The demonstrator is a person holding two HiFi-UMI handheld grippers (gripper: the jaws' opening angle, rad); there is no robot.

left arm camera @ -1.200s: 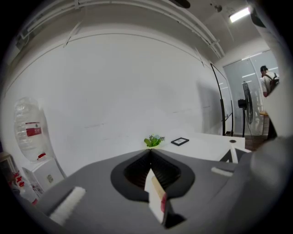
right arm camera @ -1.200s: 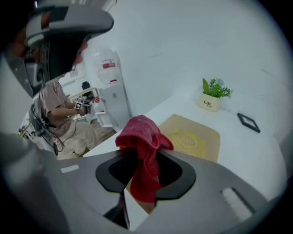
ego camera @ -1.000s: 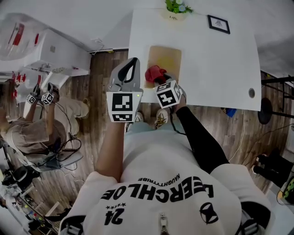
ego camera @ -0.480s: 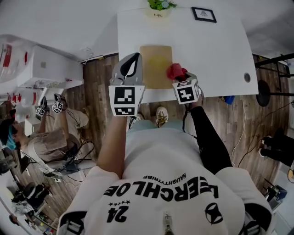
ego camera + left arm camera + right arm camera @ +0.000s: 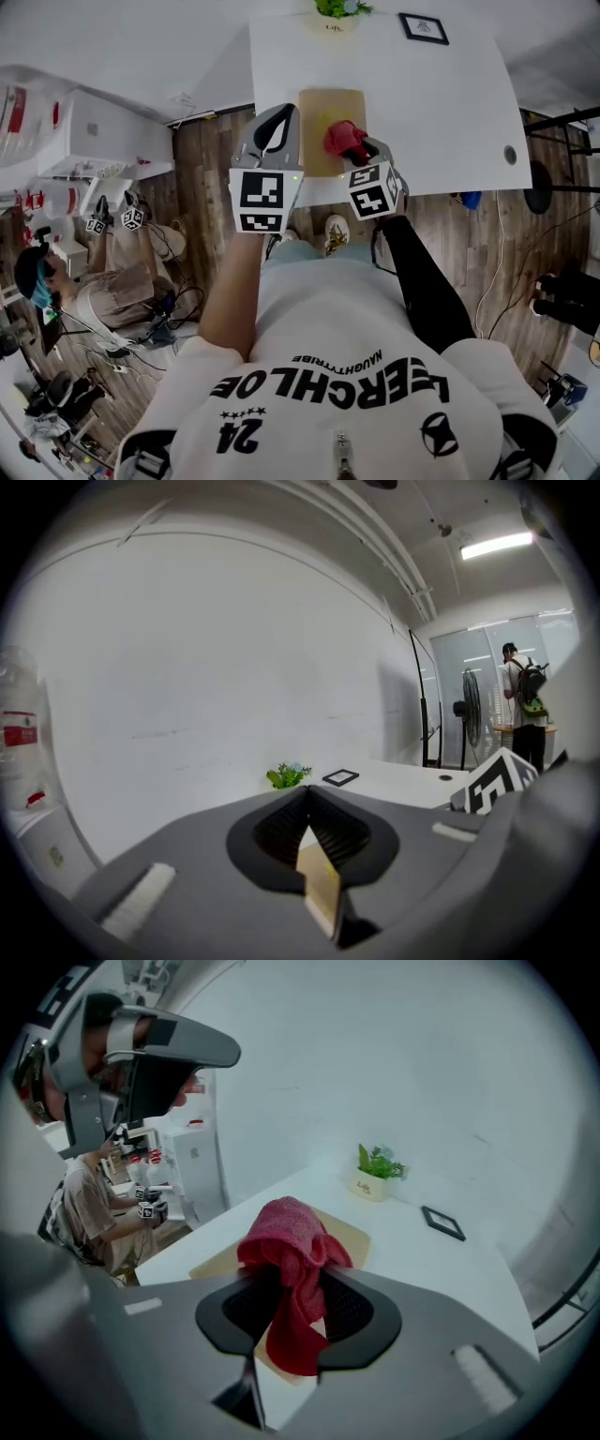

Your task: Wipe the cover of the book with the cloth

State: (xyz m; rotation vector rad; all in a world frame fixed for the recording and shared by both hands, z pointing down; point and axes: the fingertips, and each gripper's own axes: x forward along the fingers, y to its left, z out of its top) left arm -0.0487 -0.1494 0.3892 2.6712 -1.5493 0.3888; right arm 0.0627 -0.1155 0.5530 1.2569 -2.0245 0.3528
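A tan-covered book lies flat near the front edge of the white table. My right gripper is shut on a red cloth, which rests on the book's right half. In the right gripper view the cloth bulges out past the jaws over the book. My left gripper sits at the book's left edge. In its own view the left gripper stands shut, with a thin tan edge of the book pinched between the jaws.
A small potted plant and a black picture frame stand at the table's far edge. A cable hole is at the right. Another person sits on the floor to the left. A fan stands beyond the table.
The right gripper carried the red cloth from the book's left part to its right edge, then partway back toward the middle. The left gripper stayed at the book's left edge.
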